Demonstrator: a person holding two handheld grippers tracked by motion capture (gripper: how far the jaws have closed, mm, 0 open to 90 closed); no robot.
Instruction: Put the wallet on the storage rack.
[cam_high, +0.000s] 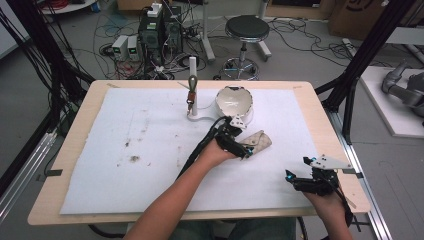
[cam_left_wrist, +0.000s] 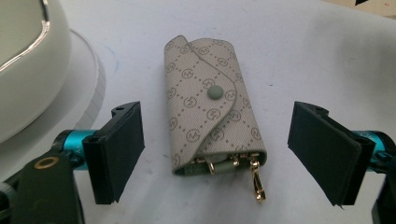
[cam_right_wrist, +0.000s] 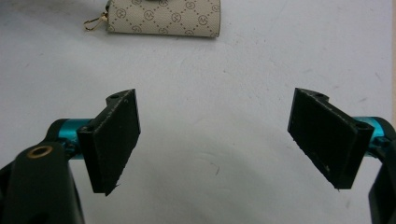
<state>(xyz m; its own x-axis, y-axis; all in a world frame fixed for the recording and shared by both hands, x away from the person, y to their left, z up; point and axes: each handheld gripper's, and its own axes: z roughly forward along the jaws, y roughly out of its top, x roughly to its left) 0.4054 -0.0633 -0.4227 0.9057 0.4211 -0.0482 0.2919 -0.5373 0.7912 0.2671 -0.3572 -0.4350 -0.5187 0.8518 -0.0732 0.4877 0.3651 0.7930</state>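
1. Your left gripper (cam_left_wrist: 215, 154) sits mid-table w/ jaws spread wide, one each side of the key pouch (cam_left_wrist: 210, 107). Neither pad touches it.
2. The pouch is beige w/ a monogram pattern, flap shut by a round snap. It lies flat on the white mat (cam_high: 150, 150), just beside the white bowl (cam_high: 233, 102). Its open end faces your left gripper's camera, gold clips poking out.
3. In the high view your left gripper (cam_high: 239, 142) is at the near-left end of the pouch (cam_high: 258, 140), bowl just beyond.
4. Your right gripper (cam_right_wrist: 215, 149) also has jaws wide apart, nothing btwn them, only bare mat below. The pouch (cam_right_wrist: 163, 18) shows at the top edge of its view, well apart from the pads.
5. In the high view your right gripper (cam_high: 302, 172) is near the table's front-right corner, well away from the pouch.
6. A white stand (cam_high: 193, 87) w/ a strap hanging off it is left of the bowl, near the far edge of the mat.
7. Dark specks mark the mat's left part.
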